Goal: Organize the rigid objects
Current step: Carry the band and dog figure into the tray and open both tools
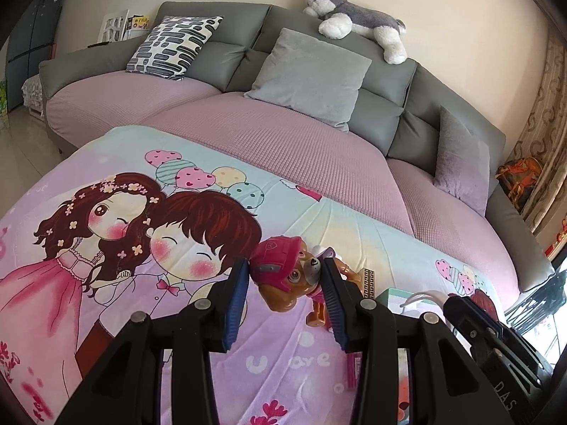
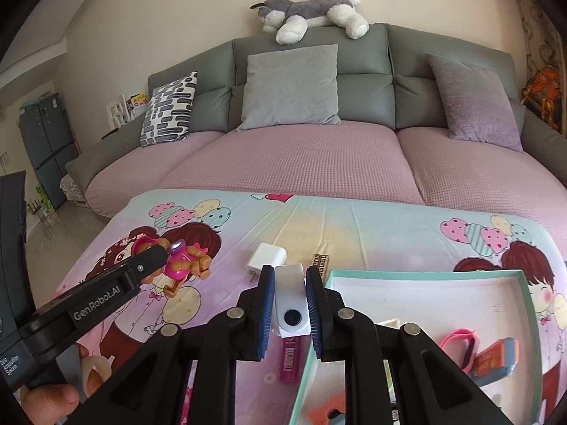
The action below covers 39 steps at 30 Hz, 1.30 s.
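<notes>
My left gripper (image 1: 285, 271) is shut on a toy dog with a pink helmet (image 1: 283, 276), holding it by the head above the cartoon-print cloth (image 1: 141, 318). The toy dog (image 2: 184, 258) and the left gripper (image 2: 156, 255) also show at the left of the right wrist view. My right gripper (image 2: 290, 279) is shut on a white device with a round black button (image 2: 290, 304), just left of the teal-rimmed open box (image 2: 407, 274). The box holds a pink band (image 2: 460, 343) and an orange-blue pack (image 2: 496, 357).
On the cloth lie a white charger plug (image 2: 265, 256), a gold patterned bar (image 2: 320, 260) and a pink tube (image 2: 290, 357). Behind is a sofa (image 2: 319, 156) with pink covers, several cushions and a plush husky (image 2: 312, 14). The right gripper's body (image 1: 496, 336) shows in the left wrist view.
</notes>
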Available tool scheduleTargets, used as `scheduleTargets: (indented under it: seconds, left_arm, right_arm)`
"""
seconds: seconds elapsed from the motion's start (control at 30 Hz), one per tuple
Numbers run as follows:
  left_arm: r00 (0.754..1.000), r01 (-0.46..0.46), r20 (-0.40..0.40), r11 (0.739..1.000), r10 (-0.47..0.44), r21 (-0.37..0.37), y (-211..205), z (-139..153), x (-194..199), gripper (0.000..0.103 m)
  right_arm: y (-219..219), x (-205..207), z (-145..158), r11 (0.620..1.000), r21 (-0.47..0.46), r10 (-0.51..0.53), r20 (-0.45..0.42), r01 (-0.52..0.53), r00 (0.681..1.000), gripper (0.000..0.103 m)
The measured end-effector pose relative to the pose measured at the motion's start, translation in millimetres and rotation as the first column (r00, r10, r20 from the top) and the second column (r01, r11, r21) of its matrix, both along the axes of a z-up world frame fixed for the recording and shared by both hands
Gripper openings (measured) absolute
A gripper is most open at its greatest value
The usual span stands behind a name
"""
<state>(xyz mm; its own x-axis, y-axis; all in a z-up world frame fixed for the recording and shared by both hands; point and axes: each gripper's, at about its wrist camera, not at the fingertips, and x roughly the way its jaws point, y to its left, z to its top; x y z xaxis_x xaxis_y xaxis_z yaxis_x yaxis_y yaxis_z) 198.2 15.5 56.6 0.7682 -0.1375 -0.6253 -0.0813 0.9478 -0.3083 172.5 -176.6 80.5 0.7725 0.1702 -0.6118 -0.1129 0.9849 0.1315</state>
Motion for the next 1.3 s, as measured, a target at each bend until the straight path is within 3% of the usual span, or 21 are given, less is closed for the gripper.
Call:
scheduleTargets:
  seconds: [0.23,0.6,0.87,1.3]
  left_arm:
    - [0.997,0.078,0.025,0.997,-0.079,0.020,-32,12,-3,0.043]
    - [0.978,0.205,0.007,0.976,-0.206,0.071,-90,14,-1,0.043]
    - [0.953,0.303,-0.018,0.948,-0.303,0.093,-133,8,0,0.043]
    - [0.897,0.440,-0.039,0.887,-0.439,0.136,-197,0,-10,0.043]
  right_arm:
    - [-44,-14,11,0.993,-0.029,-0.117,0.020,0.117,0.993,0.019]
    - [-100,-16,-5,0.970,-0.030,-0.241,-0.033,0.240,0.970,0.019]
    - [-137,-16,-20,0.945,-0.017,-0.328,-0.090,0.327,0.940,0.020]
    - [-168,-22,-24,0.911,-0.024,-0.412,-0.114,0.412,0.904,0.020]
